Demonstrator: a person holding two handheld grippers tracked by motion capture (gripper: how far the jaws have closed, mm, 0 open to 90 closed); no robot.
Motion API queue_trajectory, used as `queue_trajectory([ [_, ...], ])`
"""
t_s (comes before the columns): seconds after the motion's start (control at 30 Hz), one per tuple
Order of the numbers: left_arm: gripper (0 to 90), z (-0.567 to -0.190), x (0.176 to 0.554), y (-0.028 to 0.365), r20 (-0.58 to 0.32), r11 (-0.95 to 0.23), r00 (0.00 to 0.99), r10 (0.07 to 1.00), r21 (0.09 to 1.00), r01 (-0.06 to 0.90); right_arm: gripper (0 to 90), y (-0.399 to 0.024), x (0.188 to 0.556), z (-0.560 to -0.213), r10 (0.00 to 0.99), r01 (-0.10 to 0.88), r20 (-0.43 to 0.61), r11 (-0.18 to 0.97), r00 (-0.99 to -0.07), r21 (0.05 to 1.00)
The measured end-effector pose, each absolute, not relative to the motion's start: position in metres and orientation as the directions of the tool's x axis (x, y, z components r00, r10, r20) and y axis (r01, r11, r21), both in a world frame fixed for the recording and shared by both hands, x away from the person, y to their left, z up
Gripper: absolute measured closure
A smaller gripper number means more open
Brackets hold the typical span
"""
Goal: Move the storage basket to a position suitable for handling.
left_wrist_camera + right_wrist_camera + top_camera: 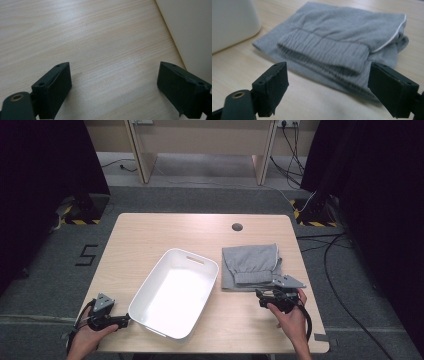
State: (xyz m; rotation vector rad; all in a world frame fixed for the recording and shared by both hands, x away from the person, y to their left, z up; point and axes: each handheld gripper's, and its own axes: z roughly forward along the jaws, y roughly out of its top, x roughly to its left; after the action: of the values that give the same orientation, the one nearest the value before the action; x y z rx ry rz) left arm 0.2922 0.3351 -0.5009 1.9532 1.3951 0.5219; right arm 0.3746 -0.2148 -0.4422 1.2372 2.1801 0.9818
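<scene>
A folded grey garment [251,265] with a ribbed waistband lies on the right half of the wooden table [150,232]. It lies just ahead of the jaws in the right gripper view, garment [342,40]. My right gripper [266,294] sits at the garment's near edge, open, nothing between its jaws [328,90]. A white rectangular tub [175,292] stands empty at the table's middle. My left gripper [125,319] rests low on the table by the tub's near left corner, open and empty [113,87]. The tub's wall [190,32] shows at the right of the left gripper view.
A round cable hole [237,226] is in the table's far side. Cables [340,270] run over the grey floor to the right. Dark curtains and wooden furniture legs stand beyond the table.
</scene>
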Motion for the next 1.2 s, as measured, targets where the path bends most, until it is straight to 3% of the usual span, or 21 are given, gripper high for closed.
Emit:
queue_trajectory([
  [0.4, 11.4, -0.501, 0.292, 0.335, -0.060, -0.203, 0.349, 0.935, 0.717, 0.667, 19.3, -0.198, 0.426, -0.426, 0.871, 0.544, -0.035, 0.337, -0.490, 0.769],
  [0.87, 11.4, -0.501, 0.292, 0.335, -0.060, -0.203, 0.350, 0.935, 0.718, 0.666, 21.1, -0.176, 0.476, -0.453, 0.889, 0.637, -0.050, 0.365, -0.455, 0.679],
  [0.97, 11.4, -0.501, 0.292, 0.336, -0.061, -0.203, 0.350, 0.935, 0.718, 0.666, 20.1, -0.176, 0.481, -0.465, 0.893, 0.669, -0.026, 0.357, -0.450, 0.652],
  [1.2, 11.4, -0.501, 0.292, 0.336, -0.060, -0.204, 0.352, 0.934, 0.718, 0.666, 19.9, -0.189, 0.467, -0.481, 0.913, 0.677, 0.098, 0.219, -0.397, 0.703],
])
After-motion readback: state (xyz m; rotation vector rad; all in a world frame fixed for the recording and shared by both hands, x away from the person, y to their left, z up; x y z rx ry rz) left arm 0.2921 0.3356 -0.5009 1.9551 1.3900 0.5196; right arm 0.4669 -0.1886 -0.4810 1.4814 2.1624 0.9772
